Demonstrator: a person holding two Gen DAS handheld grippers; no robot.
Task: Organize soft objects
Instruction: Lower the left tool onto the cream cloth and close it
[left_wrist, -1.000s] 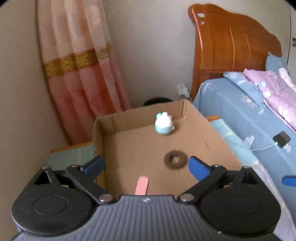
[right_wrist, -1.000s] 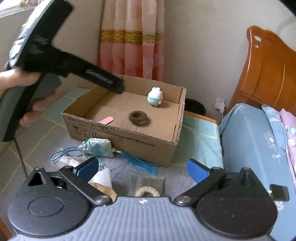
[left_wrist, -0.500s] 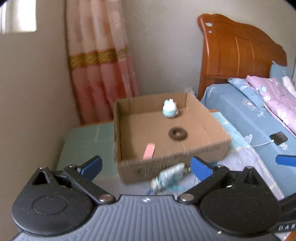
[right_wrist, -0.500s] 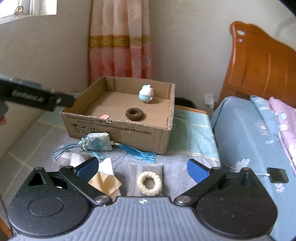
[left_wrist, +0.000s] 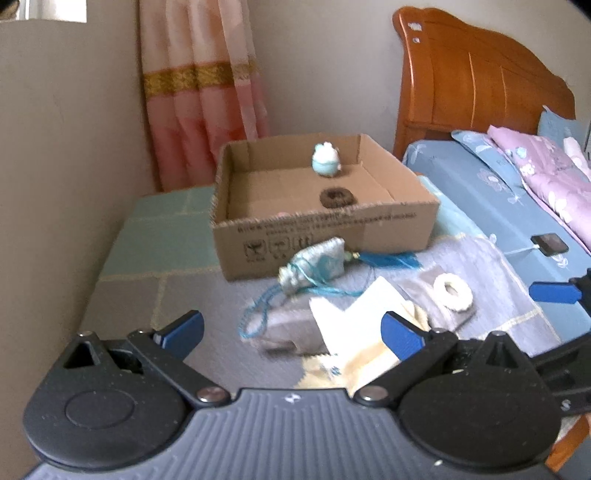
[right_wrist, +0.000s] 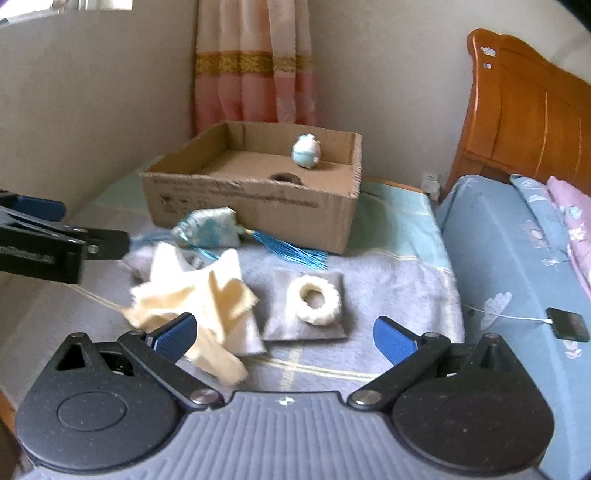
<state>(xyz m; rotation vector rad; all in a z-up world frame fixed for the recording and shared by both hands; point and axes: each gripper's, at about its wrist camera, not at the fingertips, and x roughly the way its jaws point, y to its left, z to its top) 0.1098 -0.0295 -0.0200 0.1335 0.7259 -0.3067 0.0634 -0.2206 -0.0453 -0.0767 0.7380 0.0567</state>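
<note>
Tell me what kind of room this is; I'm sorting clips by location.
Most likely a bedroom: a wooden headboard, a bed with blue sheets and a pink curtain surround the cardboard box.

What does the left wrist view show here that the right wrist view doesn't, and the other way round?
Only the left wrist view shows the pink item peeking over the box's near wall, and the whole brown ring.

Only the right wrist view shows the wall socket beside the headboard.

Both share the cardboard box, the teal plush, the tasselled sachet, the cream ring on its grey pad, the yellow cloth and the phone. The open left tongs and right tongs each glimpse the other.
</note>
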